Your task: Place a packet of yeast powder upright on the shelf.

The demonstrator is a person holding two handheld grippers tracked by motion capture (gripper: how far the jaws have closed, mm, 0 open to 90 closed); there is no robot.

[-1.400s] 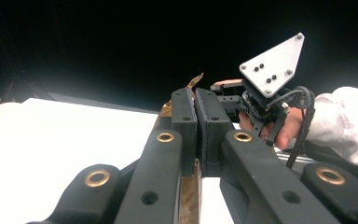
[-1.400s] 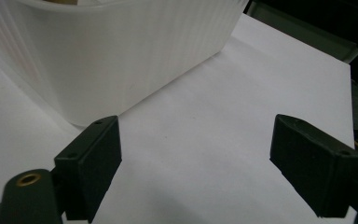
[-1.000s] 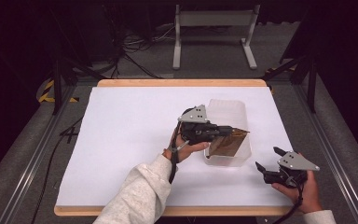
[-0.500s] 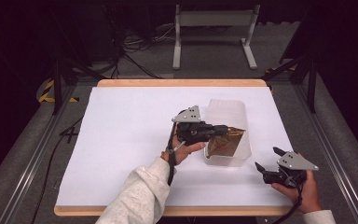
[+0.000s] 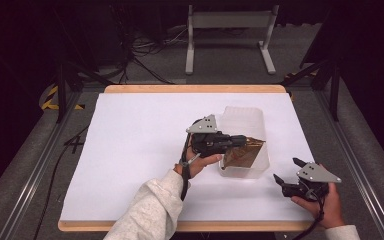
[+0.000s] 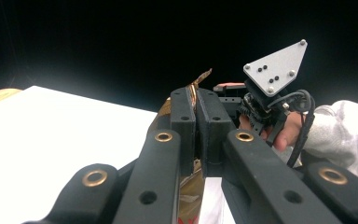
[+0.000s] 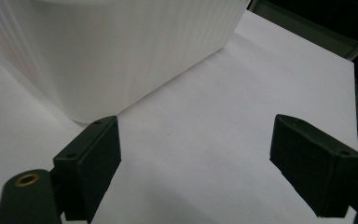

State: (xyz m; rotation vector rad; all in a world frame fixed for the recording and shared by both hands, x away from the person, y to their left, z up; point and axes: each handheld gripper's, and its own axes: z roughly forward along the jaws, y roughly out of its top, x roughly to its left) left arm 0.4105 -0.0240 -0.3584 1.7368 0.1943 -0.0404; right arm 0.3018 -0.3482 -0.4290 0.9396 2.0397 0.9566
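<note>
Left gripper (image 5: pixel 242 140) clamps a gold packet (image 5: pixel 244 152), jaws pressed tight on its top edge. Since a second ago it has drifted slightly left and back, packet still hanging over the near end of the bin (image 5: pixel 244 122), partly inside. Looks like lifting out or repositioning, hard to tell. Right gripper (image 5: pixel 286 172) idles near the table (image 5: pixel 130 140) edge, jaws wide, unchanged.

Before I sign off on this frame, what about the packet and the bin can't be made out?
- Print on the brown packet: too small in the high view; in the left gripper view the left gripper covers nearly all of it.
- Inside of the clear bin: in the right gripper view its ribbed wall blocks it and the top edge cuts off the rim.
- Whether the packet touches the bin's floor: unclear.
</note>
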